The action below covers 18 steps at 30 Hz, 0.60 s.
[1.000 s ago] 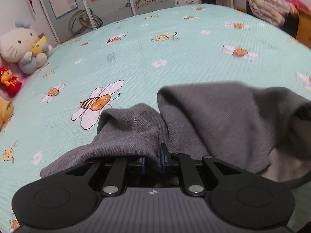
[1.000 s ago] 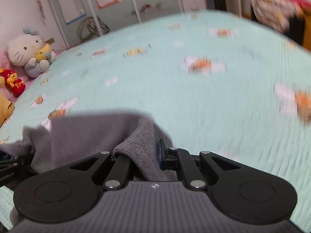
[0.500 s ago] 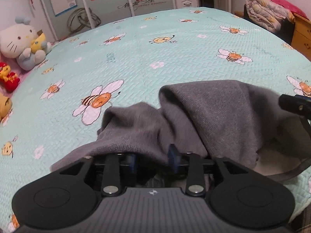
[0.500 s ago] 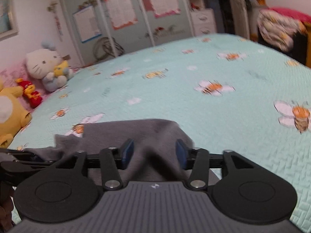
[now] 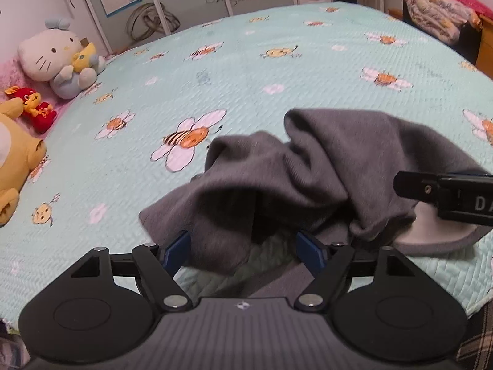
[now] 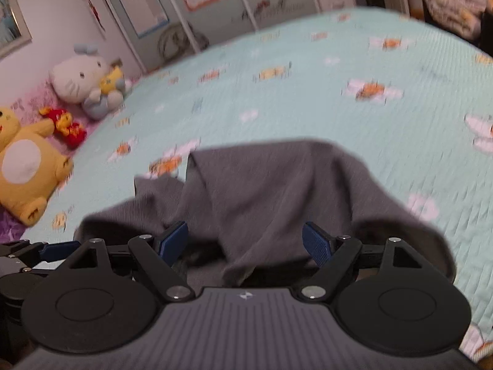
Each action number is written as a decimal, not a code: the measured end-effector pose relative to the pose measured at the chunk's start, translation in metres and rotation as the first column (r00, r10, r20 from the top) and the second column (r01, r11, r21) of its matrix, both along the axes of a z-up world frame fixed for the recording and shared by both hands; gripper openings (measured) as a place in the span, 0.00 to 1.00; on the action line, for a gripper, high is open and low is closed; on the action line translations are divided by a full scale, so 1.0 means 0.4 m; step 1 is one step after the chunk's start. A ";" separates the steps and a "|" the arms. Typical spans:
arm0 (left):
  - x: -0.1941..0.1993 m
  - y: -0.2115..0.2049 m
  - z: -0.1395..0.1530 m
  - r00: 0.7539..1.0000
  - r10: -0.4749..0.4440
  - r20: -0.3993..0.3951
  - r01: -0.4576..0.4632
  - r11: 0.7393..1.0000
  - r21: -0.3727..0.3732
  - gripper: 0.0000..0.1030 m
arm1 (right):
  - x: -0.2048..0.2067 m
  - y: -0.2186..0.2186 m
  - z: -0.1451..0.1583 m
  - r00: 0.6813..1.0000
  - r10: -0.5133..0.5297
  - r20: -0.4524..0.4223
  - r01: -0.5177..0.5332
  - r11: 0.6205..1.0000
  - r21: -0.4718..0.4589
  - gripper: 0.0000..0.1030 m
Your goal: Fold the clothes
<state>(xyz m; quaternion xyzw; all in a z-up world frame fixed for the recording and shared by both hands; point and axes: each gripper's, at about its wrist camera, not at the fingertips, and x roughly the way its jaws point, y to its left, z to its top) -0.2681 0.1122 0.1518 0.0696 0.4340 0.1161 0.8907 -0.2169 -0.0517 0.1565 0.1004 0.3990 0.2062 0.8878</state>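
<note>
Left wrist: left claw [image 5: 243, 251] opening (pads clear) around grey garment [image 5: 323, 166].

The right wrist view is smeared throughout, so the bedspread [image 6: 308, 92] prints read only as blotches. In the left wrist view, the right hand-held gripper [image 5: 443, 197] is cut off by the right edge. The grey garment [image 5: 308, 169] hides its own near hem behind the left hand-held gripper [image 5: 243, 251].
</note>
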 end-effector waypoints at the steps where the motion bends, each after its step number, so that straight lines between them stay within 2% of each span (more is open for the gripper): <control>1: -0.005 0.000 -0.002 1.000 0.004 -0.007 -0.004 1.000 0.004 0.77 | -0.001 0.007 -0.002 1.000 0.010 -0.021 -0.010 1.000 -0.013 0.79; 4: -0.016 0.002 -0.001 1.000 0.013 -0.010 -0.013 1.000 0.002 0.77 | -0.014 0.040 -0.005 0.998 0.041 -0.051 -0.047 0.993 -0.104 0.79; 8: -0.024 -0.001 -0.001 1.000 0.015 -0.009 -0.015 1.000 0.013 0.77 | -0.044 0.054 -0.002 0.997 0.075 -0.034 -0.080 0.976 -0.201 0.79; 18: -0.008 -0.024 -0.003 1.000 -0.012 -0.017 0.012 0.999 0.030 0.78 | -0.050 0.045 -0.007 0.997 0.077 -0.030 -0.082 0.963 -0.256 0.79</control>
